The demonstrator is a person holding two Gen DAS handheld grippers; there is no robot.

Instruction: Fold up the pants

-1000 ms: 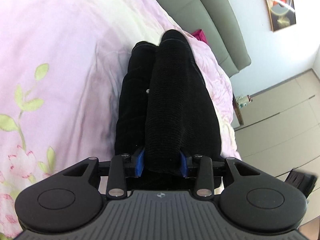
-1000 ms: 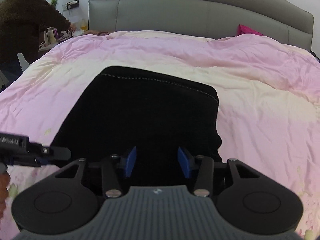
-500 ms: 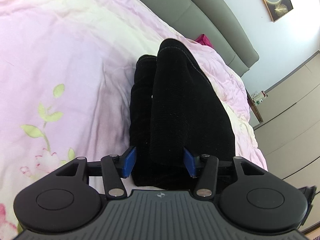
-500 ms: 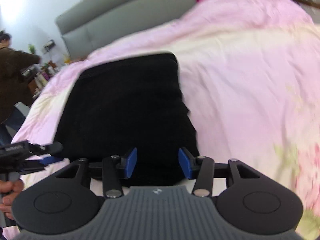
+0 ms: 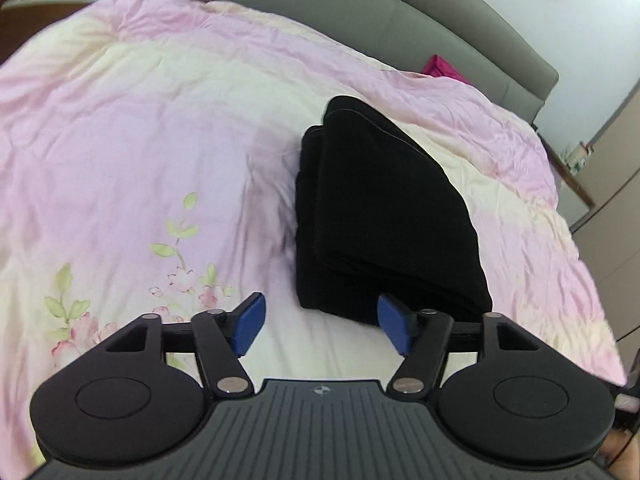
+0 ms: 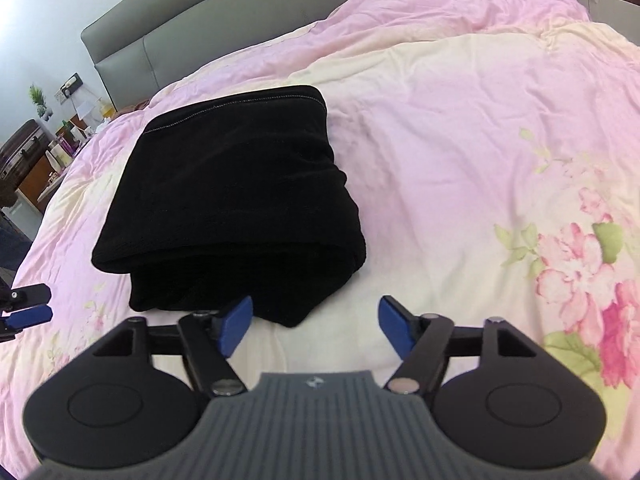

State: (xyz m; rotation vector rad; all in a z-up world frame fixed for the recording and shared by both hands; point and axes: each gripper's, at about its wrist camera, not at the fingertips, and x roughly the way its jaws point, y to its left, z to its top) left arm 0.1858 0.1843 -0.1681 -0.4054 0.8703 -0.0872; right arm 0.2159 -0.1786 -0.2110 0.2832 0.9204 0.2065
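- The black pants (image 5: 384,208) are seen folded into a thick, layered bundle lying on the pink floral bedspread (image 5: 140,140) of the bed, below the grey headboard (image 5: 400,28).
- The left gripper (image 5: 320,326) is held above the bedspread; its blue fingers (image 5: 249,322) have just been opening, are spread wide, and nothing is gripped between them.
- The right gripper (image 6: 314,326) is held just short of the bundle's near edge; its fingers (image 6: 394,326) have likewise just been opening, and only bare bedspread is seen between them.
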